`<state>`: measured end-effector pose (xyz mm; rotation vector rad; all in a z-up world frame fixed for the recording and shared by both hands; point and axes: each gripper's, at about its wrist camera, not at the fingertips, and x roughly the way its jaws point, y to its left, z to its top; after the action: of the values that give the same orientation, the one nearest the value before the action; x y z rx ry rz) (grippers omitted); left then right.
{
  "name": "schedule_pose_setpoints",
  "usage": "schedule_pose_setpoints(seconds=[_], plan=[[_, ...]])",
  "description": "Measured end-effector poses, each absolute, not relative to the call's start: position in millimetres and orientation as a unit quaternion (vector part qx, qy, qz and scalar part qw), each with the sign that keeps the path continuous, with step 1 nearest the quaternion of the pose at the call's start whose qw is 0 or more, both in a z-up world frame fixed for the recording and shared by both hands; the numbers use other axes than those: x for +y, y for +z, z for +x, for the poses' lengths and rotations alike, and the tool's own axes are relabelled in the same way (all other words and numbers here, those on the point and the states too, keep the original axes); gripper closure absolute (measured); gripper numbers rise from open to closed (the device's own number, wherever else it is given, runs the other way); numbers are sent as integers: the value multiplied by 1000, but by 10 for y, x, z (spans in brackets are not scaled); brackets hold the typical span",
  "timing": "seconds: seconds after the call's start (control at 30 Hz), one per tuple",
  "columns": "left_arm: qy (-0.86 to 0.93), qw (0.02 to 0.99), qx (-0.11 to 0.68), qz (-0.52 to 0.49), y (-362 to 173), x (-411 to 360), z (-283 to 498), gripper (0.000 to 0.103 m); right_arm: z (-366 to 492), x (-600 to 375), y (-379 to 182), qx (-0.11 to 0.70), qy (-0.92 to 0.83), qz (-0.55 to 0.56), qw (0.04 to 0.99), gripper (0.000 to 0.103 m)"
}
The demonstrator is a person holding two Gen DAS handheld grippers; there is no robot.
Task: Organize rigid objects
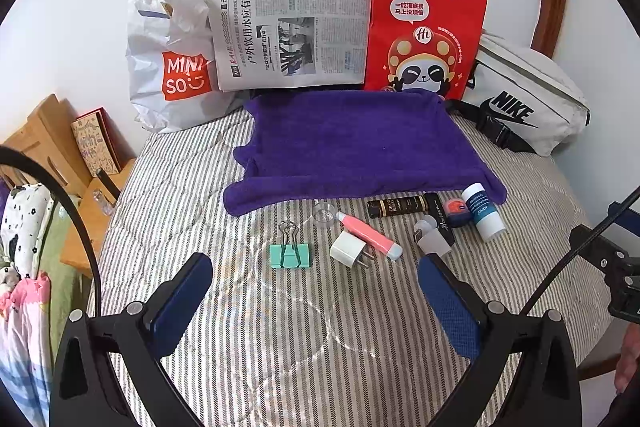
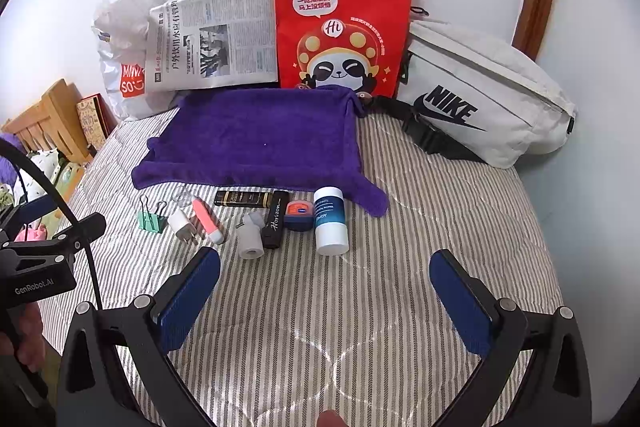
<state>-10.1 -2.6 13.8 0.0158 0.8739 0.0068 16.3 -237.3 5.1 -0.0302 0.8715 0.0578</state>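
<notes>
NIKE on pouch (image 2: 480,99), MINISO on bag (image 1: 176,67)

Premises: a bedroom in a private home. Evidence: a bed with a striped quilted cover (image 1: 248,307) against a white wall, a wooden headboard (image 1: 44,143) at one end, patterned bedding (image 1: 24,227) beside it, shopping bags (image 2: 344,27) and a waist bag (image 2: 480,95) along the wall.

You have a row of small items on the striped bed cover just off the purple towel's (image 2: 256,139) near edge: green binder clip (image 2: 151,219), white plug (image 2: 182,223), pink tube (image 2: 207,219), black tubes (image 2: 275,219), white bottle (image 2: 330,221) lying down.
</notes>
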Motion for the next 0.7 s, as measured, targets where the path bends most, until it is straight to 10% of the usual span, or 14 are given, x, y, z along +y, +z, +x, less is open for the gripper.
schedule_pose_setpoints(seconds=[0.7], plan=[[1, 904, 427, 12, 95, -30, -119, 0, 156, -2357, 66, 421, 27, -18, 906, 0]])
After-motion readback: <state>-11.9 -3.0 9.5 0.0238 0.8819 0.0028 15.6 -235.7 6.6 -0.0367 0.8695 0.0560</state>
